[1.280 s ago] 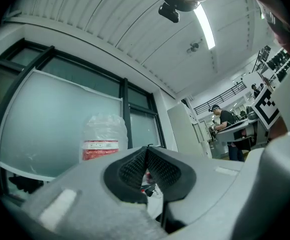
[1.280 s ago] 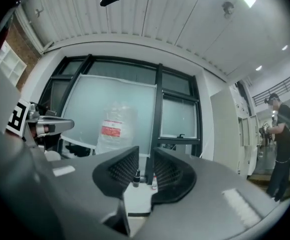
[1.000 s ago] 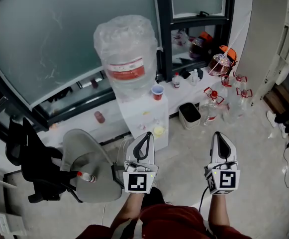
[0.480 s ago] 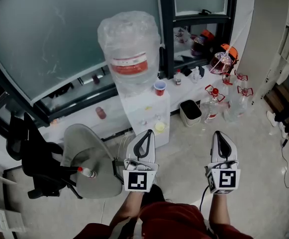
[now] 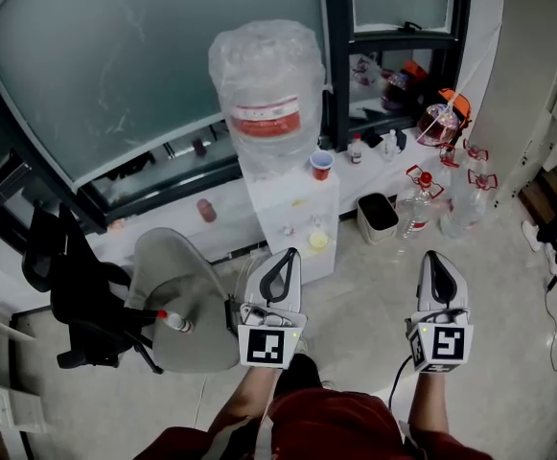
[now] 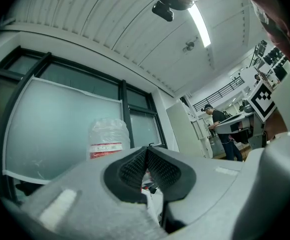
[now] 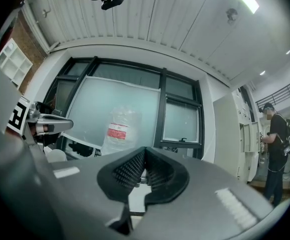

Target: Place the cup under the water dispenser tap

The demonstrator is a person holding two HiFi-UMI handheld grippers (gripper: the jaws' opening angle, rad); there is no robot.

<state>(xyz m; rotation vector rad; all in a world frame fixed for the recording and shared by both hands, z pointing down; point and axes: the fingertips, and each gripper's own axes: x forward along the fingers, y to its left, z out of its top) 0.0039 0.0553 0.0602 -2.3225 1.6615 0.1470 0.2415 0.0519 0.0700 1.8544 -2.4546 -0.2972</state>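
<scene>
A white water dispenser [image 5: 292, 220] stands against the window wall, topped by a large clear bottle [image 5: 268, 103] with a red label. A small red and blue cup [image 5: 321, 166] sits on the dispenser's top, right of the bottle. Something yellow [image 5: 318, 241] rests in the tap recess on the front. My left gripper [image 5: 286, 255] is shut and empty, pointing at the dispenser from a short way in front. My right gripper [image 5: 433, 255] is level with it, further right, also shut and empty. The bottle [image 6: 107, 139] shows above the left gripper [image 6: 145, 151], and the bottle [image 7: 120, 131] shows above the right gripper [image 7: 144, 151].
A grey seat [image 5: 184, 290] bearing a small red-capped bottle [image 5: 173, 322] and a black office chair [image 5: 77, 300] stand left of the dispenser. A bin [image 5: 378, 217] and several plastic bottles [image 5: 422, 204] stand to its right. A person [image 7: 274, 149] stands far off at the right.
The head view has shifted, so the dispenser and cup now sit further right and a little lower. Both grippers stay shut, side by side, slightly lower in the picture.
</scene>
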